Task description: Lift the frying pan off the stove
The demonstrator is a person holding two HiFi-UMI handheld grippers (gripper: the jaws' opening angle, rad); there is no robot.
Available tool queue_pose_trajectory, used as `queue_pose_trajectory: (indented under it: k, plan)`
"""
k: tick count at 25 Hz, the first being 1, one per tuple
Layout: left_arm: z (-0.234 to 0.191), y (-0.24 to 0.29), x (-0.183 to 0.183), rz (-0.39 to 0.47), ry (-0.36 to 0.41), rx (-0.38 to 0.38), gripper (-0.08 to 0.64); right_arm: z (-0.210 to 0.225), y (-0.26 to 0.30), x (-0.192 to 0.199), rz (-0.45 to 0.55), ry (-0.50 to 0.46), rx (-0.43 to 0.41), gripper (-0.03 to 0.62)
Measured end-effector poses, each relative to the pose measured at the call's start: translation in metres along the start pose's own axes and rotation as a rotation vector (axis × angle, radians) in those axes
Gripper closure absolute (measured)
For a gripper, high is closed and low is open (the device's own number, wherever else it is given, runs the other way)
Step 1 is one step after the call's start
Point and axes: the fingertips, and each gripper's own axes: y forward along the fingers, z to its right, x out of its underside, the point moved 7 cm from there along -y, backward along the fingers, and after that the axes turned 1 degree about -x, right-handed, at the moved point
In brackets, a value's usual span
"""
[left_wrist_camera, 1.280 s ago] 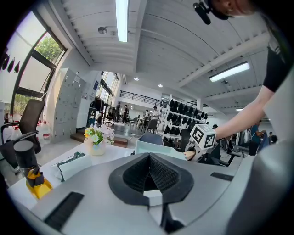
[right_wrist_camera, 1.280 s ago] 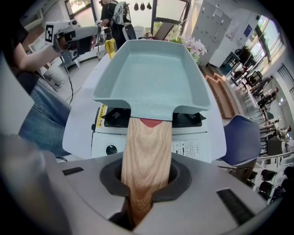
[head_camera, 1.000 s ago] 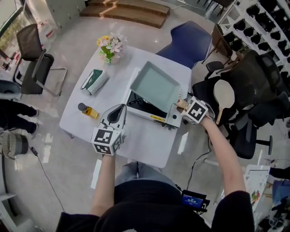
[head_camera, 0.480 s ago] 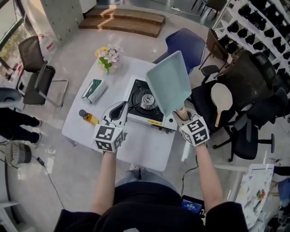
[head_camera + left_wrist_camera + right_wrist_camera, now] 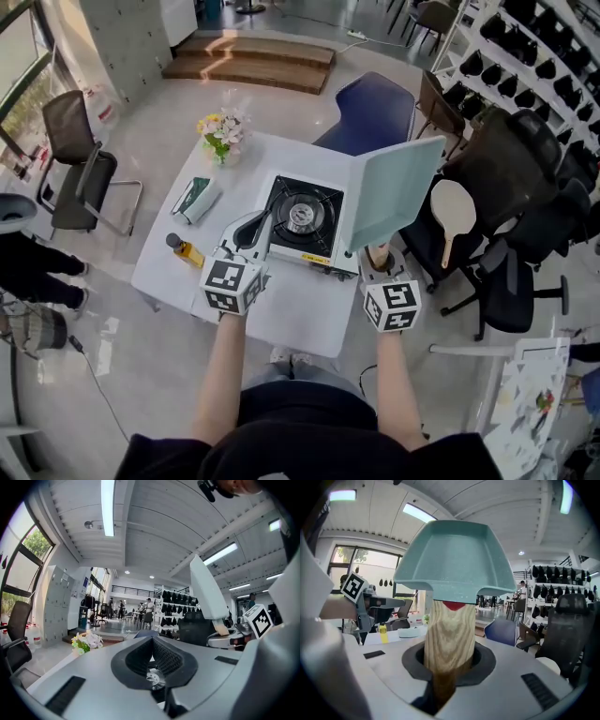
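**A:** Where's the pan [image 5: 394, 192]?
**B:** Clear of the stove [image 5: 302, 217], tipped on edge over the right edge of the tabletop [image 5: 281, 305]. My right gripper [image 5: 378, 255] clamps its wooden handle [image 5: 449, 634].
**A:** Left gripper [image 5: 259, 223]?
**B:** Jaws together, nothing between them.

Frying pan [image 5: 394, 192] aloft beside stove [image 5: 300, 220]; right gripper [image 5: 378, 267] jaws apparently clamping its handle

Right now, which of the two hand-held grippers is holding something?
The right hand-held gripper: its jaws clamp the wooden handle of the teal frying pan, raised clear of the stove. The left hand-held gripper has nothing between its jaws.
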Motion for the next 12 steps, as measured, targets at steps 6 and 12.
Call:
queue_pose_trajectory:
  k: [6,12]
  plan:
    - [0.008,-0.012,0.000,0.008,0.009,-0.002,0.541,-0.005,-0.026,-0.006,0.153,0.033,0.095,0.537]
    - [0.018,-0.024,-0.001,0.043,0.034,-0.001,0.541,-0.016,-0.045,-0.008,0.215,0.011,0.165,0.537]
